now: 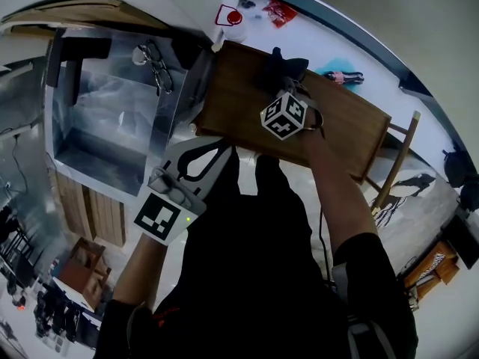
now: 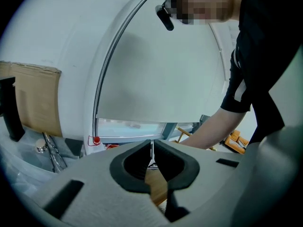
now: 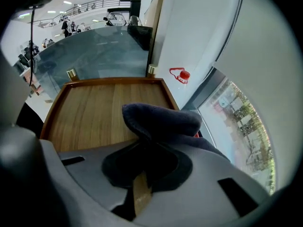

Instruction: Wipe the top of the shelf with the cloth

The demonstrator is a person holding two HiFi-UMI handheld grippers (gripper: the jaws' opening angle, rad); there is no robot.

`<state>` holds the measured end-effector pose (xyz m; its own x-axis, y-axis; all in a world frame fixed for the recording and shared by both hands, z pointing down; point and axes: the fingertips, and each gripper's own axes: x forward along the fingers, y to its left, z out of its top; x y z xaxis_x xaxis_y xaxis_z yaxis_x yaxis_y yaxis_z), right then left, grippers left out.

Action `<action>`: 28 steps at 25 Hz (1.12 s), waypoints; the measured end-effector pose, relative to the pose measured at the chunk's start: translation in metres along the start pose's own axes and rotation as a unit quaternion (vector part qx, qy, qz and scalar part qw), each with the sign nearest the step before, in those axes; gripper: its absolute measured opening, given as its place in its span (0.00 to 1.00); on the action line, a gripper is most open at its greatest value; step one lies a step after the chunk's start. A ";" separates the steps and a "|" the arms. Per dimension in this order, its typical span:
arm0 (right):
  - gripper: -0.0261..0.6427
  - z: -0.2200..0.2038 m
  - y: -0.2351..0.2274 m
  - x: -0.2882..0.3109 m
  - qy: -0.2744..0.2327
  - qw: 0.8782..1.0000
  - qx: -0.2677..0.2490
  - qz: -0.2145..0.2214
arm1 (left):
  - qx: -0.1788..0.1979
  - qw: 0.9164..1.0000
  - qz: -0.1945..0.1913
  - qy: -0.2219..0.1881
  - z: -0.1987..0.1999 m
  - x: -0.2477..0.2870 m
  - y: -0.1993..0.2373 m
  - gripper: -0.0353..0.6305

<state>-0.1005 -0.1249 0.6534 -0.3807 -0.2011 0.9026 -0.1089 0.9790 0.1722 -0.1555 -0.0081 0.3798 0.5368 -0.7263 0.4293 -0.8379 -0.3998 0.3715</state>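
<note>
The wooden shelf top (image 1: 337, 126) is a brown rimmed board below me. My right gripper (image 1: 289, 81) rests over the board's far part, shut on a dark grey cloth (image 1: 283, 64). In the right gripper view the cloth (image 3: 161, 119) bunches out of the jaws and lies on the shelf top (image 3: 94, 112), near the board's right rim. My left gripper (image 1: 200, 159) hangs off the shelf's near left corner, close to my body, shut with nothing in it. In the left gripper view its pads (image 2: 142, 162) meet, with a strip of the wooden shelf (image 2: 156, 186) showing below them.
A glass-and-metal case (image 1: 112, 118) with a pair of spectacles (image 1: 155, 62) on it stands left of the shelf. A red tag (image 3: 181, 74) hangs on the white wall behind. A wooden frame (image 1: 397, 163) leans at the shelf's right end.
</note>
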 end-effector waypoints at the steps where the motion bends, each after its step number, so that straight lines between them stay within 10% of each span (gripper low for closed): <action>1: 0.08 -0.007 -0.002 -0.002 0.002 1.000 0.004 -0.002 | 0.003 1.000 -0.004 0.001 0.001 0.004 -0.004 0.11; 28: 0.08 -0.179 -0.049 -0.066 0.043 0.990 0.125 -0.046 | 0.057 0.994 -0.088 0.033 0.015 0.100 -0.110 0.11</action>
<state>0.0942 -0.1532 0.6556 -0.2807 -0.2752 0.9195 -0.3666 0.9161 0.1622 -0.0109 -0.0452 0.3690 0.6777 -0.6026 0.4215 -0.7346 -0.5807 0.3510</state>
